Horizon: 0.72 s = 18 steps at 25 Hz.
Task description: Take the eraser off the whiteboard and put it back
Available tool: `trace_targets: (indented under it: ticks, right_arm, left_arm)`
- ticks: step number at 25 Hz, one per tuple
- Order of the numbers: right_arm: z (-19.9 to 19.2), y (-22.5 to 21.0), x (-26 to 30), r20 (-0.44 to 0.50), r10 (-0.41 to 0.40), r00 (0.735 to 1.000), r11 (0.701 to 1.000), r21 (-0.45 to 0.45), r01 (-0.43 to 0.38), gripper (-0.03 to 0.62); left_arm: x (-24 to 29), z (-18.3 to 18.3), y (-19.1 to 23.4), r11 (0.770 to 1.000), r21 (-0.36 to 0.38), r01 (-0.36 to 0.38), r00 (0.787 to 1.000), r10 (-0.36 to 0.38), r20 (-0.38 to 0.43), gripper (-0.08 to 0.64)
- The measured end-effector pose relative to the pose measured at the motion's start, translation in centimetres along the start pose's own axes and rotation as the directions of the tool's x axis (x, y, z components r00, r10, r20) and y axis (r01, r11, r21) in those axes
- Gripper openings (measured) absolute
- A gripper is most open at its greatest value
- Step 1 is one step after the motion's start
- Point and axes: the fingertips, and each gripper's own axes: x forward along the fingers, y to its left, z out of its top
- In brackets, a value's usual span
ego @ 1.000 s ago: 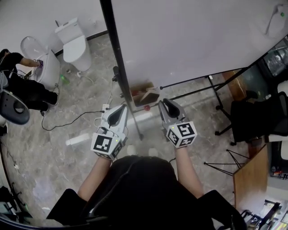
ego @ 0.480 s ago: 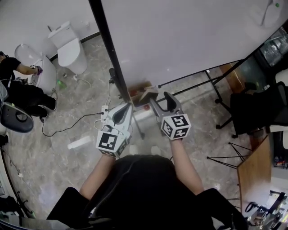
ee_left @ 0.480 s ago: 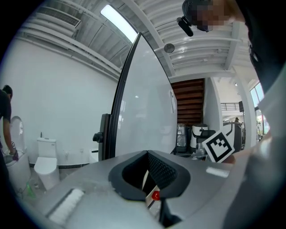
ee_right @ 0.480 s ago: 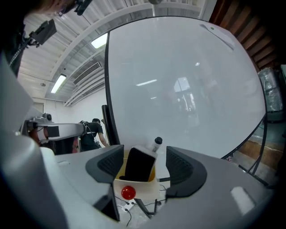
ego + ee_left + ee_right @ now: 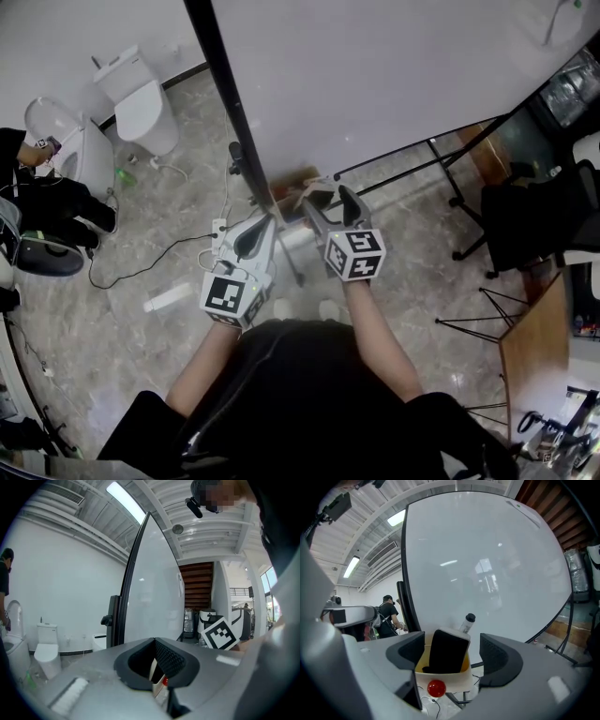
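The black eraser (image 5: 447, 651) stands upright in a cream tray box (image 5: 445, 679) fixed at the whiteboard's (image 5: 487, 564) lower edge. A capped marker bottle (image 5: 466, 622) leans behind it, and a red round magnet (image 5: 436, 688) sits on the box front. My right gripper (image 5: 451, 641) is open and its jaws have just been opening. The eraser is between them, and neither pad touches it. In the head view the right gripper (image 5: 326, 195) reaches to the box (image 5: 292, 186). My left gripper (image 5: 265, 221) hangs beside it, shut and empty.
The whiteboard's black frame post (image 5: 220, 94) and stand legs (image 5: 412, 155) run close ahead. A toilet (image 5: 141, 98) and a crouching person (image 5: 37, 187) are at the left, with cables (image 5: 150, 262) on the floor. At the right stand a black chair (image 5: 534, 225) and a wooden desk (image 5: 530, 352).
My right gripper has moved forward and down to the tray box and its jaws have spread apart. The left gripper has hardly moved.
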Motion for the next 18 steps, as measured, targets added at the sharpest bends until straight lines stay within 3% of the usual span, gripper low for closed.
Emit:
trace_targets:
  ticks: [6, 18]
  right_arm:
    - [-0.3, -0.2, 0.9, 0.000, -0.097, 0.995, 0.995, 0.011, 0.097, 0.362]
    - [0.0, -0.3, 1.7, 0.012, -0.118, 0.993, 0.993, 0.032, 0.118, 0.346]
  left_arm:
    - [-0.2, -0.2, 0.6, 1.000, 0.000, 0.003, 1.000, -0.003, -0.002, 0.006]
    - [-0.7, -0.5, 1.5, 1.000, -0.006, -0.016, 1.000, 0.016, -0.013, 0.006]
